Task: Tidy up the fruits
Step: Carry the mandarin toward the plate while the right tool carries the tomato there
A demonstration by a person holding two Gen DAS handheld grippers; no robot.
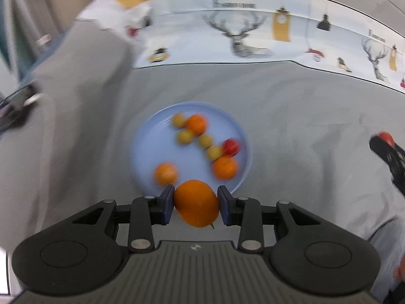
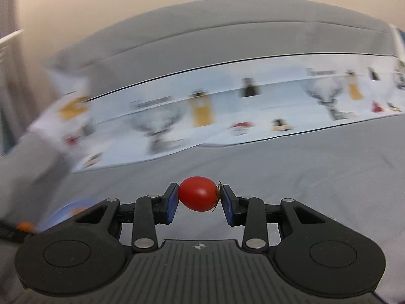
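A grey fabric surface (image 1: 291, 116) carries everything; whether it is a sofa seat or a bed, the views do not settle. Along its far edge runs a pale printed strip (image 1: 227, 33) with stag heads, yellow clocks and black lamps, sharp in the left wrist view and smeared by motion blur in the right one.

Only the left wrist view shows the light blue plate (image 1: 144, 157) whole, out on the grey fabric just beyond the tongs. On it lie three oranges (image 1: 225, 168), four small yellow fruits (image 1: 184, 136) and one red tomato (image 1: 231, 147), all blurred. The right wrist view catches only a sliver of that plate at its lower left edge.

The left tongs (image 1: 196, 205) are closed on a large orange (image 1: 196, 204), the blue pads pressing both of its sides, held over the near rim of the plate.

The right tongs (image 2: 198, 197) are narrowly closed on a cherry tomato (image 2: 198, 193), its green stem end against the right-hand pad, above bare grey fabric. The left wrist view shows these same tongs at its right edge, well apart from the plate, with a red spot at their tip.
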